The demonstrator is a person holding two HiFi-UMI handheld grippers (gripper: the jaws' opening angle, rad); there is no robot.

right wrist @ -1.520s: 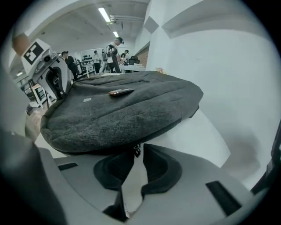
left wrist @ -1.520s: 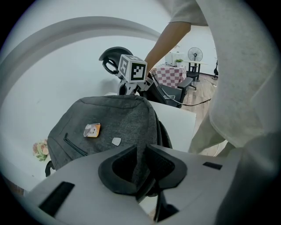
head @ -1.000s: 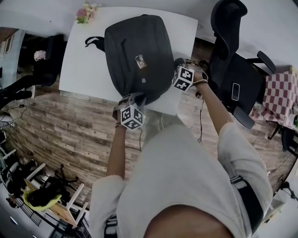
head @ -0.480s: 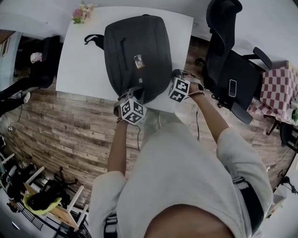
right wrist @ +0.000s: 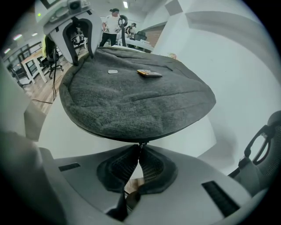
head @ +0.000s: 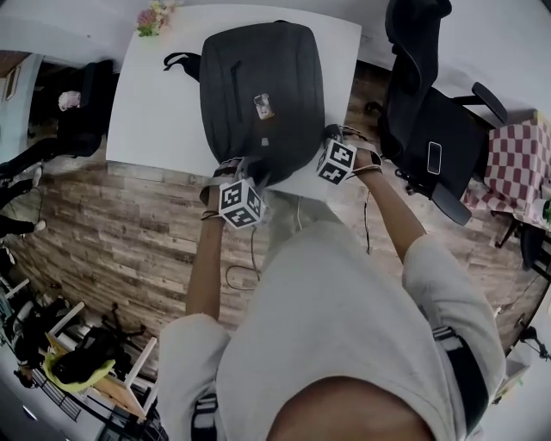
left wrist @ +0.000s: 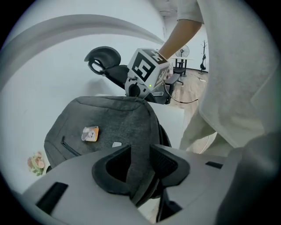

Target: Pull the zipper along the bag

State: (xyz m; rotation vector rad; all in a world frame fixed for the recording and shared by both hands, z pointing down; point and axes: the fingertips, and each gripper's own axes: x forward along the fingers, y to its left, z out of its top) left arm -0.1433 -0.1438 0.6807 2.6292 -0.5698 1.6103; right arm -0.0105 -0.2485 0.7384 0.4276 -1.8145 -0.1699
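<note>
At the near end of the bag, the left gripper is holding its fingers apart. They have just been opening, and a fold of the dark grey fabric is running up between them without being clamped. The right gripper is pressing its fingers together on the small zipper pull at the bag's right rim. A small orange-and-white badge is sitting on the bag's top face, its print too small to read, with a pale tab just beside it and a short pocket zip farther along. The bag is lying flat on the white counter, its near end reaching the counter's near edge. A wide bare stretch is lying open to its left and only a narrow strip to its right. The bag is showing nothing of its inside. Flowers are standing at the far left corner. A black office chair carrying a phone is standing off the right edge on the wooden floor.
</note>
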